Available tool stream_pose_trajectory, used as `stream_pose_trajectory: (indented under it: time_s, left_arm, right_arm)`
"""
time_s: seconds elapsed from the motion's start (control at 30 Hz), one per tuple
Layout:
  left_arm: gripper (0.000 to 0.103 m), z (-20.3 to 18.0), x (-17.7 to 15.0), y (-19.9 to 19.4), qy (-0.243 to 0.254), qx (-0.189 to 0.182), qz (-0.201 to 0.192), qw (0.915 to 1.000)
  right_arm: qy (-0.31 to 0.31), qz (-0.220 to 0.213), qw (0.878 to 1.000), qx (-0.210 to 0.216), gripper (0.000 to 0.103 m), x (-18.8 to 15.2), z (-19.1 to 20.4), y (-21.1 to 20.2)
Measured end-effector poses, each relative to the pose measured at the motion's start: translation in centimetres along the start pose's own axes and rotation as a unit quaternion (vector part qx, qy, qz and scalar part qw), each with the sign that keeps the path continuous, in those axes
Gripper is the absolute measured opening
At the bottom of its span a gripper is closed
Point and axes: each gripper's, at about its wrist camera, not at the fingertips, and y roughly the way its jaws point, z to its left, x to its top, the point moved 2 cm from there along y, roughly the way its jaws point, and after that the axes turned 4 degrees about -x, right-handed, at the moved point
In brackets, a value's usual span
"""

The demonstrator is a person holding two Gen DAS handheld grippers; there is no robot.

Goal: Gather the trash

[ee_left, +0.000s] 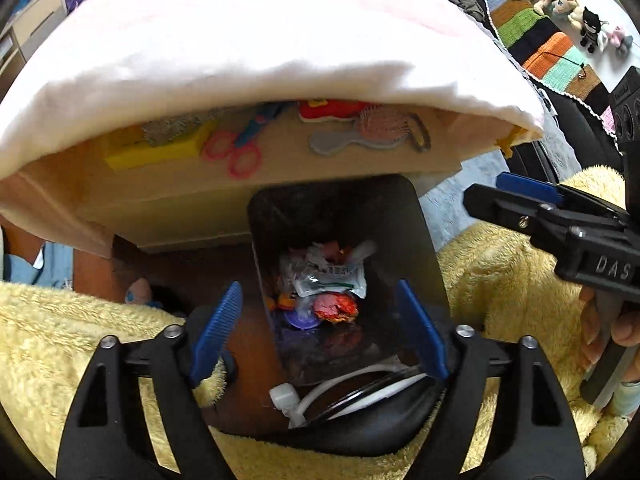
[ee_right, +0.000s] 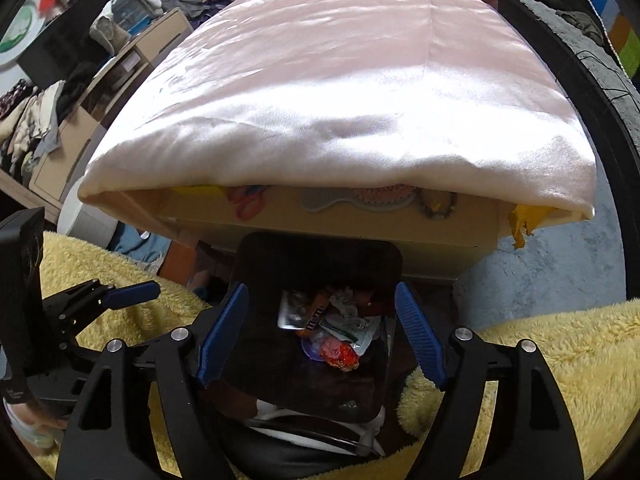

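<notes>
Both hand-held grippers point steeply down over a dark trash bin [ee_left: 424, 240] standing on the floor against a low wooden tabletop [ee_left: 280, 168] draped with a pale pink cloth [ee_left: 240, 40]. The left hand-held gripper [ee_left: 320, 328] has its blue pads spread wide, nothing between them; the right hand-held gripper [ee_right: 320, 332] is likewise spread and empty. Inside the bin lies the trash [ee_left: 324, 288]: crumpled wrappers, a white packet and a red-orange scrap. Pink scissors [ee_left: 236, 152] and a hairbrush [ee_left: 360, 132] rest on the tabletop's edge. Yellow fleece [ee_right: 540, 360] flanks the bin.
</notes>
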Motion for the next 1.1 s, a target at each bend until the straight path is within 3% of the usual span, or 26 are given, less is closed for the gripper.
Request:
stream_pose_trajectory:
  time_s: [0.07,0.1,0.13,0.27,0.47,0.67,0.8,0.9,1.1]
  left_arm:
    - [0.088,0.2,0.4,-1.0,0.004,0.008,-0.016,0.9998]
    - [0.091,0.4,0.7,-1.7,0.006,0.012,-0.026,0.9996]
    - [0.095,0.5,1.0,-2.4,0.006,0.016,-0.036,0.9992]
    - [0.095,1.0,2.5,-5.9,-0.005,0.025,-0.084,0.9962]
    - [0.095,0.0,4.2,-12.1,-0.005,0.046,-0.173,0.9838]
    - [0.095,-2.0,6.5,-18.5,0.010,0.097,-0.246,0.9644]
    - [0.095,-3.4,6.9,-22.1,0.022,0.085,-0.281,0.9557]
    - [0.095,-4.3,7.5,-24.8,0.031,0.087,-0.313,0.9453]
    - [0.095,-5.7,8.8,-28.5,0.039,0.101,-0.366,0.9243]
  right_arm:
    - [0.009,-0.012,1.000,-0.007,0.090,0.5,-0.5,-0.7]
    - [0.011,-0.021,1.000,-0.013,0.101,0.8,-0.8,-1.2]
    - [0.010,-0.027,0.999,-0.020,0.100,1.0,-1.0,-1.6]
    - [0.008,-0.062,0.997,-0.041,0.100,2.1,-1.5,-3.7]
    - [-0.005,-0.134,0.988,-0.074,0.100,3.9,-0.4,-8.3]
    - [-0.008,-0.222,0.970,-0.103,0.100,6.1,0.8,-15.1]
    - [-0.013,-0.256,0.960,-0.110,0.100,7.0,1.4,-18.7]
    - [-0.009,-0.278,0.956,-0.096,0.100,7.6,2.0,-21.0]
    - [-0.017,-0.319,0.940,-0.118,0.100,8.5,3.0,-23.9]
